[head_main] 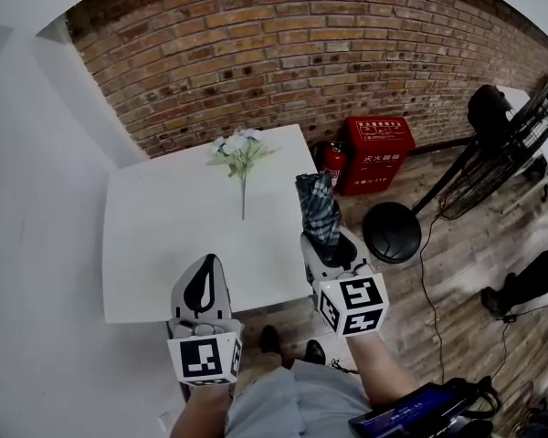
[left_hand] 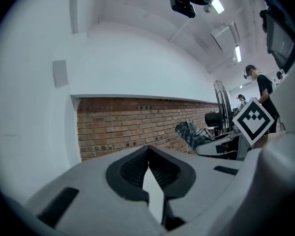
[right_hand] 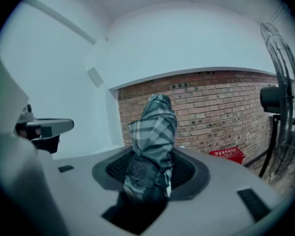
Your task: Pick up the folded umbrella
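Tally by kind
One white square table, one plaid folded umbrella, one white flower sprig, one red metal cabinet, one black pedestal fan, two grey grippers: left gripper, right gripper.

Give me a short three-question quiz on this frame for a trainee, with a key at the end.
1. True or false: the left gripper holds nothing.
2. Short answer: what lies on the white table?
3. Pick one. The folded umbrella is:
A. lying on the table
B. clamped in the right gripper, lifted off the table
C. standing on the wooden floor

Key
1. True. Its fingers are together with nothing between them.
2. A spray of white flowers on a long stem, near the table's far edge.
3. B. The plaid umbrella sticks out from between the right gripper's fingers.
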`<state>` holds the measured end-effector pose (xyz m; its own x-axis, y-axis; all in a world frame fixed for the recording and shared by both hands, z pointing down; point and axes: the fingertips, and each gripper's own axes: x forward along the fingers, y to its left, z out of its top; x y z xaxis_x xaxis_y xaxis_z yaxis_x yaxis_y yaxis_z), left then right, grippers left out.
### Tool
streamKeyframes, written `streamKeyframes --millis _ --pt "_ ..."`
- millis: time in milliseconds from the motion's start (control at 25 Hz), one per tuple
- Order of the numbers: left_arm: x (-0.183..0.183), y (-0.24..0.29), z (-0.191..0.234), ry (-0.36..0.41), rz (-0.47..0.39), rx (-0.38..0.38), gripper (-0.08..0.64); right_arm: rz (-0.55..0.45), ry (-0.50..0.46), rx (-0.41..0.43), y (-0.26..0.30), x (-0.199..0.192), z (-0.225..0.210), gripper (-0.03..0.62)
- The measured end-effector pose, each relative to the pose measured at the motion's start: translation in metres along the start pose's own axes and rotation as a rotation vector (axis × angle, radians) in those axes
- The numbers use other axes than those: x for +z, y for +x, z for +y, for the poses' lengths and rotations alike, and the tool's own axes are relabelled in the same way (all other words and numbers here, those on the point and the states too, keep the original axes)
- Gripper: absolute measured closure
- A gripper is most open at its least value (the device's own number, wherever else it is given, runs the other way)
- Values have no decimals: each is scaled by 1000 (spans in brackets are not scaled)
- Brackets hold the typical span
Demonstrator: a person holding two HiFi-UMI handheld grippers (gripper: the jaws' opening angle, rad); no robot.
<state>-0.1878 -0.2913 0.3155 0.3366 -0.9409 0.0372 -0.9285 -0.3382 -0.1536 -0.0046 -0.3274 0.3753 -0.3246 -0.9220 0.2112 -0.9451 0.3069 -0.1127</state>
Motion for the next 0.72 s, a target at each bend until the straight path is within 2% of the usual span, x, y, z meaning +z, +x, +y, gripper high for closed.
streamKeyframes --millis 240,720 --pt "12 -12 1 11 -41 10 554 -70 -58 16 -19 23 14 393" --pt "47 -29 -16 32 -119 49 554 -230 -144 24 -66 73 12 391"
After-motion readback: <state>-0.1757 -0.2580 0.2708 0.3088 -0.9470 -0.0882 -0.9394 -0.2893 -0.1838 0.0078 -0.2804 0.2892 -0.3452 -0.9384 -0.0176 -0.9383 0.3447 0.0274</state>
